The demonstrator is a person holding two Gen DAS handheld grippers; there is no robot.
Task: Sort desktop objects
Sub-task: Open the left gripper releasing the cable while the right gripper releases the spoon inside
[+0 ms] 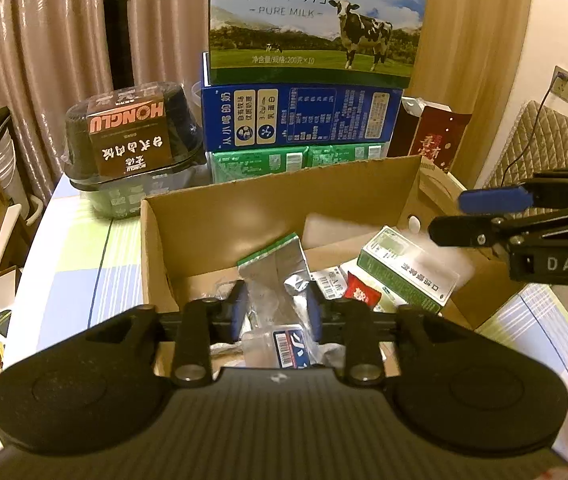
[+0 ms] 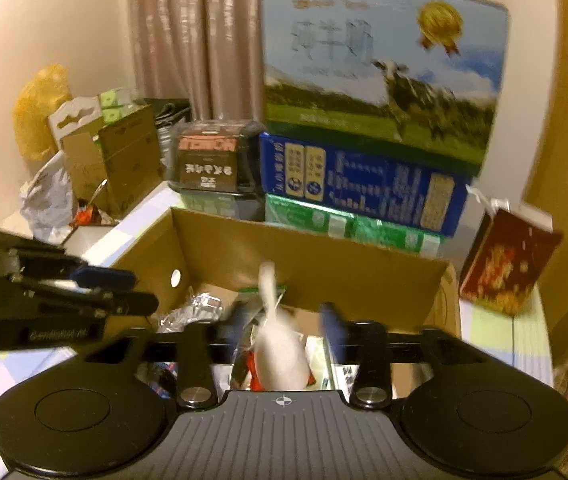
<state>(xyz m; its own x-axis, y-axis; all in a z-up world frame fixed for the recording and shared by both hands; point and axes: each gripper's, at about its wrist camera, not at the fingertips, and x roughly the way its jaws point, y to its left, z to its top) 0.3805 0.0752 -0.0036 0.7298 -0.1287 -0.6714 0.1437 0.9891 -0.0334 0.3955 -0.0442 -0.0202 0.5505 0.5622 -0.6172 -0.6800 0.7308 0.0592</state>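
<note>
1. Now, at the lower centre of the left wrist view, the left gripper (image 1: 274, 312) hangs over the near edge of the cardboard box (image 1: 268, 204); a clear plastic wrapper with a barcode (image 1: 284, 344) sits between its blue pads (image 1: 239, 312) — whether they pinch it or only frame it I cannot tell.
2. Right of that, inside the box, lie a silver foil pouch (image 1: 284, 260), a small red sachet (image 1: 361, 292) and a green carton (image 1: 404, 268), its long axis running toward the lower right.
3. In the right wrist view the right gripper (image 2: 282, 326) is spread wide, and a white, blurred object (image 2: 280, 356) stands between the pads with gaps either side — apparently loose, its narrow end pointing up the frame.
4. Judging from this, the right gripper is nearer the box's middle; the white thing lies straight below it, over the box.
</note>
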